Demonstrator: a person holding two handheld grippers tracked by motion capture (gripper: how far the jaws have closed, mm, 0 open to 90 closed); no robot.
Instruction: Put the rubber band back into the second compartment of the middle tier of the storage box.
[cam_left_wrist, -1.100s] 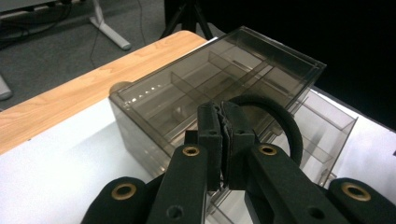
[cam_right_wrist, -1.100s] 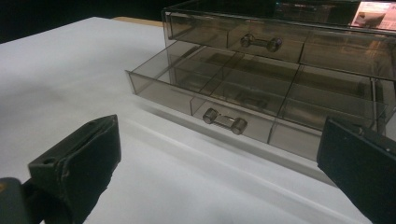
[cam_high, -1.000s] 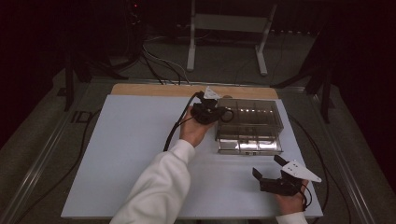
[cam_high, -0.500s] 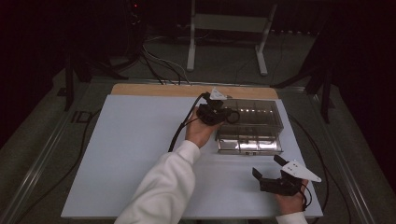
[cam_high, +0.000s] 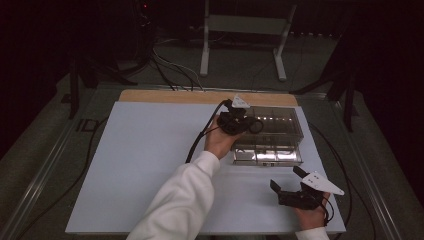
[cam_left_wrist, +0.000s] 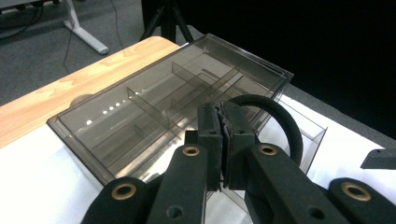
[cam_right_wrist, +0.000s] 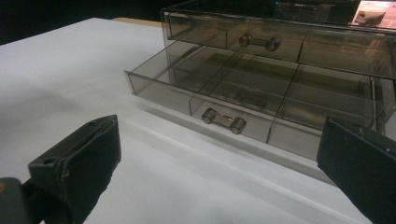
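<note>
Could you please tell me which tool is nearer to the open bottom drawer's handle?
The right tool is nearer, sitting on the table just in front of the handle, jaws open. The left tool is above the organizer's top, shut on a black hair tie.

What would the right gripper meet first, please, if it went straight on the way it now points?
Most likely the front wall of the pulled-out lower drawer of the clear drawer box, near its small handle. The open right gripper faces it across bare white table cover; how far off is hard to judge.
</note>
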